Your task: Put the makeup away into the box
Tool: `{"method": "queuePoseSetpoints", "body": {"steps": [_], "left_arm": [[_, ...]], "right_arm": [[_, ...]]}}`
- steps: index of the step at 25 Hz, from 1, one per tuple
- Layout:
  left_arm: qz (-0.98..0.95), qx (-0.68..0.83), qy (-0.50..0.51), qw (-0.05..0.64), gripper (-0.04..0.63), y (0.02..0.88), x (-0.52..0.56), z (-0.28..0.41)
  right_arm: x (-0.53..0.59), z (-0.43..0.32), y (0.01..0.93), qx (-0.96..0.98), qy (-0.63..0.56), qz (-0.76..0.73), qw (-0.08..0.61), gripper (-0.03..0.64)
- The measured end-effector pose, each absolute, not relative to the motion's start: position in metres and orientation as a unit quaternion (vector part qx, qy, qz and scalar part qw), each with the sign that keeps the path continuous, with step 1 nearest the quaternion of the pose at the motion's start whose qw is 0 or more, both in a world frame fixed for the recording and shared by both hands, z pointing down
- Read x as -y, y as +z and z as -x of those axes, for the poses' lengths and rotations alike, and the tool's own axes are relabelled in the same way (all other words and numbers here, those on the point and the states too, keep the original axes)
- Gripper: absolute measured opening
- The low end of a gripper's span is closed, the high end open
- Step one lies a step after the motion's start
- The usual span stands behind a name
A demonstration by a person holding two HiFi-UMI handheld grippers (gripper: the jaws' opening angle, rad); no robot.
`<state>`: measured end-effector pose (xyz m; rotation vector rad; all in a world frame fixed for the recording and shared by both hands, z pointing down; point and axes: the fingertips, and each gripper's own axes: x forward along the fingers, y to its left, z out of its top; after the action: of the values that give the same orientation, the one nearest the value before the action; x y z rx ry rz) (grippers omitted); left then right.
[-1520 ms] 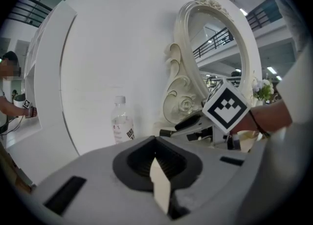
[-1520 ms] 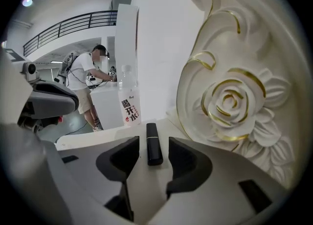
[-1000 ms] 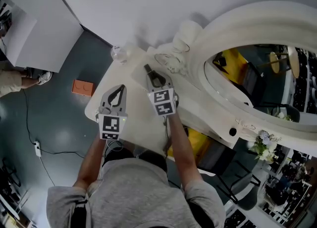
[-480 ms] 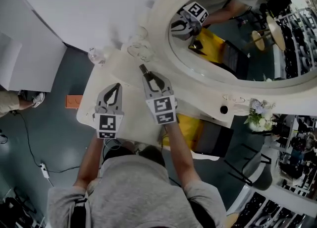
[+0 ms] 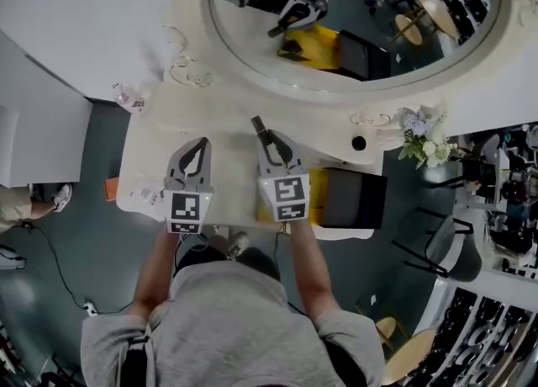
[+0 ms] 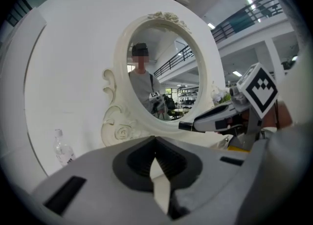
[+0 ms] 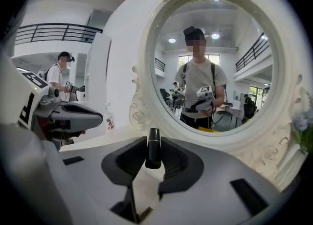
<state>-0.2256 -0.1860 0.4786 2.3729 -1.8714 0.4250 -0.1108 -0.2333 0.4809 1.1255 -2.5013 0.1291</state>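
Observation:
In the right gripper view, my right gripper (image 7: 153, 143) is shut on a small black makeup tube (image 7: 153, 150) that stands upright between the pads. From the head view the tube (image 5: 260, 127) sticks out past the right gripper (image 5: 271, 140) above the white vanity table (image 5: 168, 124). The left gripper (image 5: 200, 145) hovers beside it to the left, its jaws closed with nothing in them. Its tips (image 6: 155, 142) meet in the left gripper view. No box can be made out.
A large oval mirror (image 5: 353, 15) in an ornate white frame stands behind the table. A clear plastic bottle (image 5: 130, 98) sits at the table's far left and a small flower bunch (image 5: 420, 137) at the right. A yellow and dark object (image 5: 340, 196) lies below the table's right end.
Both grippers have moved rightward along the table and risen, and the mirror now fills the top of the head view. The right gripper still holds the black tube.

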Motion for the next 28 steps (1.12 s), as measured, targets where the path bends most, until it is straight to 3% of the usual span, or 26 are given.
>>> {"method": "queuePoseSetpoints", "body": {"steps": [14, 28], "left_arm": [[-0.831, 0.527, 0.166, 0.062, 0.003, 0.515, 0.163, 0.121], [-0.845, 0.485, 0.204, 0.096, 0.003, 0.578, 0.148, 0.089]], "right_arm": [[0.182, -0.015, 0.539, 0.830, 0.116, -0.499, 0.220, 0.098], [0.157, -0.051, 0.648, 0.793, 0.187, -0.508, 0.281, 0.098]]}}
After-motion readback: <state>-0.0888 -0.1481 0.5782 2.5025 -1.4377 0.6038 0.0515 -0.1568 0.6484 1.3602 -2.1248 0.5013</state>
